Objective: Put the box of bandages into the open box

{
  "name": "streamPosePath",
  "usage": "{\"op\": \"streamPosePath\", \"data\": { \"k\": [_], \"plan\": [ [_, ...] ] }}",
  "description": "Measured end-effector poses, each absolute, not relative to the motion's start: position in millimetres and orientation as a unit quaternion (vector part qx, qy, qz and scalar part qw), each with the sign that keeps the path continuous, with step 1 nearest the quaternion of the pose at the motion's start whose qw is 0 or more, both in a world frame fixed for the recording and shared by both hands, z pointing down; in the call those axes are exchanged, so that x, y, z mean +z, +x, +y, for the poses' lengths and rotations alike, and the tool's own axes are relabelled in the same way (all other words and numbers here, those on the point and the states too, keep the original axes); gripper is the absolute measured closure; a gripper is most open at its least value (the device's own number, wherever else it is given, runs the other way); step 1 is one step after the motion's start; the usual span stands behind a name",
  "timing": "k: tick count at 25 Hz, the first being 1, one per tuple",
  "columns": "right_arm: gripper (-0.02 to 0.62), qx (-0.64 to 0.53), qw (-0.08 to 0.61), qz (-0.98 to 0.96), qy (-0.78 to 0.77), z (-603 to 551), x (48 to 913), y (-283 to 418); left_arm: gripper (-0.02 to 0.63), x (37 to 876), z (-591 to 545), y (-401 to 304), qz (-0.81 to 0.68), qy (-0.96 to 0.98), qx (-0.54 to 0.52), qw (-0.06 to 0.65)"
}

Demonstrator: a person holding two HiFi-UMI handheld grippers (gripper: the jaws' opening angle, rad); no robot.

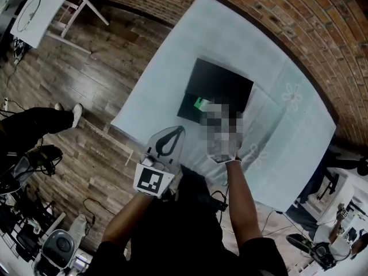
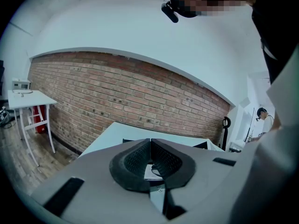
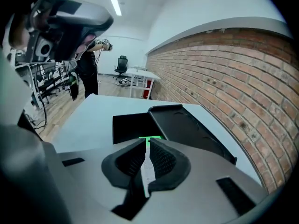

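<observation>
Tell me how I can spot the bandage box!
Find the pale blue cloth beside the brick wall; a black open box lies on it. There the right tool pinches the bandage box: thin, white, with a green end.

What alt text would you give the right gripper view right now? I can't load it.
The right gripper is closed on a thin white-and-green box of bandages, seen edge-on, with the open black box just beyond it. That box sits with its lid raised on a pale blue table beside a brick wall.
</observation>
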State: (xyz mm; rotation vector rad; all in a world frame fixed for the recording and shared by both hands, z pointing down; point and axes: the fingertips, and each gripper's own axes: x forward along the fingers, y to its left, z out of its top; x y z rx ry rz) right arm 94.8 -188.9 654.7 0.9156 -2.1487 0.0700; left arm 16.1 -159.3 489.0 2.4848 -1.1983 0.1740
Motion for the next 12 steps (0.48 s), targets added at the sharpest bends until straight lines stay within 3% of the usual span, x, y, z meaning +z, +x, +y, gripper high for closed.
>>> {"op": "streamPosePath", "data": {
  "k": [12],
  "plan": [
    [0.568,0.159,0.205,-0.831,0.491,-172.4,578.3,108.2,0.572,476.0,-139.2,9.9,-0.416,0.891,0.066,0.171]
  ]
}}
